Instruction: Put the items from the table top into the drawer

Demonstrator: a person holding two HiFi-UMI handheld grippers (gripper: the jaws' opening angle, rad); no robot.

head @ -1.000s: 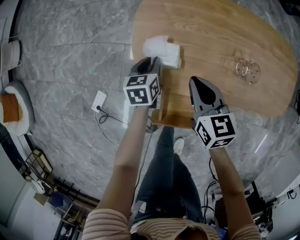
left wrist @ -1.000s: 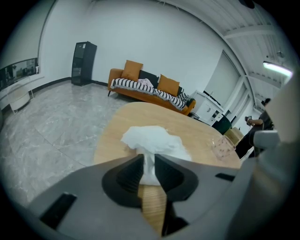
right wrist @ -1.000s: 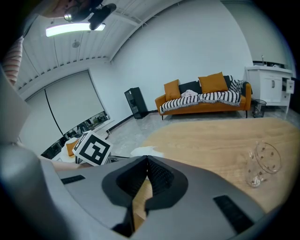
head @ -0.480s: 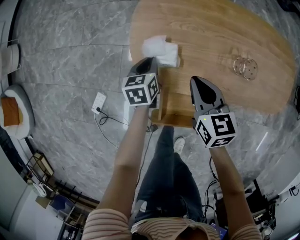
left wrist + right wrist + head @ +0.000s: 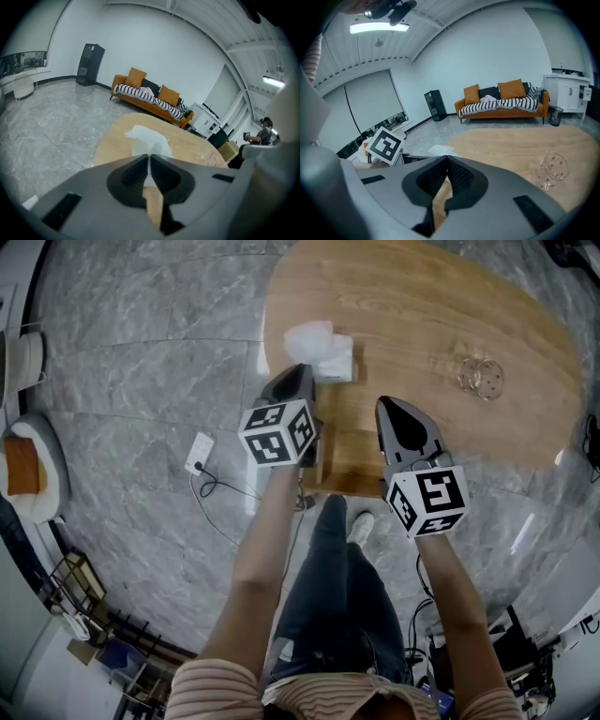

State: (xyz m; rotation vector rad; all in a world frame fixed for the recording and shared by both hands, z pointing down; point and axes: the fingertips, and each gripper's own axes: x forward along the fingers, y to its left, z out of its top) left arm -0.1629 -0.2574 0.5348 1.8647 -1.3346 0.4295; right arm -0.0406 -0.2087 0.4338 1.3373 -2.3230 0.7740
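Closing within the last second, the left gripper now has its jaws nipped narrow on a fold of the white tissue, and tissue and gripper have lifted slightly. The rest of the tissue sits near the wooden table's left edge. The right gripper, jaws together and empty, hovers over the open drawer. A clear glass lies well apart on the right.

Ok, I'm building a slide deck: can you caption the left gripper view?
Left gripper, jaws just closed on a white tissue, over the wooden table; orange sofa behind.
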